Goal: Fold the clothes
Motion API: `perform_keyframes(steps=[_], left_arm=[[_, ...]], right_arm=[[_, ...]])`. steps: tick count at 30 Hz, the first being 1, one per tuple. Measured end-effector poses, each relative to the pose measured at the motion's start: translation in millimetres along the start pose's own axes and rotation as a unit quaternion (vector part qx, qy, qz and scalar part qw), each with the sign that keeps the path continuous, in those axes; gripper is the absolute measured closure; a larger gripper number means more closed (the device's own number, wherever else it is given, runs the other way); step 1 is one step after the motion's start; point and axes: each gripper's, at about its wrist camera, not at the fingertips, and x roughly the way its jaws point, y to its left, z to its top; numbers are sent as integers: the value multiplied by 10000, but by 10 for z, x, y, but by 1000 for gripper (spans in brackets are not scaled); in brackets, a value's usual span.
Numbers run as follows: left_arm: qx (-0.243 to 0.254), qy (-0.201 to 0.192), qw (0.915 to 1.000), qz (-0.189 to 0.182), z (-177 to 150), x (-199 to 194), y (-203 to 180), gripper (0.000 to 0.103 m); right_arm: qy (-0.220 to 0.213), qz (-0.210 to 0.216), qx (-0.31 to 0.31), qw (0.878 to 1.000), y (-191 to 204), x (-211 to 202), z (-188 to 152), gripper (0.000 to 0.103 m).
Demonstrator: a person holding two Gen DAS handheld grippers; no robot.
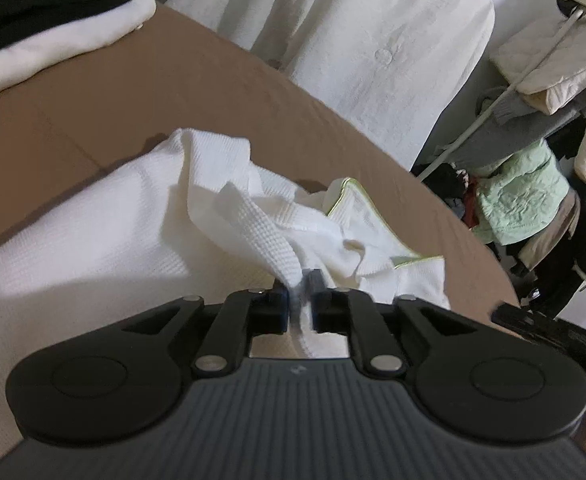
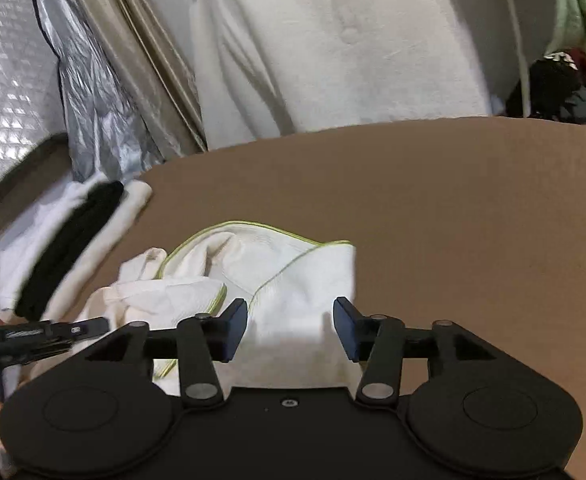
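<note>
Left gripper [image 1: 300, 292]: my fingers are pinched almost together on a bunched fold of the white waffle-knit garment [image 1: 105, 236]; cloth runs up between the blue pads.
Right gripper [image 2: 291, 330]: my fingers are wide apart, gripping nothing; they hover just over the garment's flat white panel, pads on either side of it. Contact I can't tell.
Garment: lies crumpled on the brown table [image 2: 453, 208], lime-green piping along its edges [image 2: 253, 226]; one part lifted by my left fingers.
Folded stack [image 2: 65, 240]: white and black pieces piled at the table's edge, apart from the garment, on my left.
Background: pale sheet [image 1: 373, 40] hanging behind the table; clothes rack [image 1: 533, 140] with a mint-green quilted jacket [image 1: 521, 196] beyond.
Other: the left gripper's dark body shows at the left edge of the right wrist view.
</note>
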Motion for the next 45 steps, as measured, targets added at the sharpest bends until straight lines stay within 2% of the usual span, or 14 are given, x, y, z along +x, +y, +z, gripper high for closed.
perform_keyframes(steps=[3,5,11,12,14,16,19,24,30,33,36,39,41,45], left_arm=[[186,-78,9998,59,-33,-1,-64,83],[474,-246,9985,118,-56,-35,-152,102],[1142,-1000,9880,-281,-69,-355,-504,100],[1167,-945,9882,-294,-73,-351,-514,100],[1161,-754,9902,-167,-102,-279,-478,100],[983,-595,9932,-165,-104,-214,-412,100],[666,-585,9952,-423,-77,-198,-330,100],[638,-666,9946,-482,-91,-225,-308,99],[787,-520,9947,-398,-122,-161,-366,99],[836,-428,9947,-408,-139,-130,-386,99],[841,-378,9948,-430,-149,-107,-385,97],[773,-285,9957,-416,-145,-72,-371,85],[731,-269,9962,-395,-150,-63,-363,81],[647,-236,9970,-351,-158,-45,-348,81]], right_arm=[[246,-81,159,9995,-140,-54,-114,37],[464,-69,178,9987,-173,32,-128,37],[480,544,187,9972,-238,389,-45,36],[509,670,76,9964,-210,446,-32,40],[565,914,-201,9940,-131,546,-25,98],[298,1074,-581,9921,-13,488,-29,96],[-405,2331,-885,9676,96,211,7,96],[-474,1788,-1404,9727,95,258,135,96],[754,-217,-1591,9841,-70,709,70,89],[799,209,-783,9935,-250,679,124,86],[519,622,35,9967,-396,628,158,34],[392,722,810,9933,-526,704,101,25],[457,960,754,9915,-437,760,66,30],[701,1018,-179,9922,-61,778,15,81]])
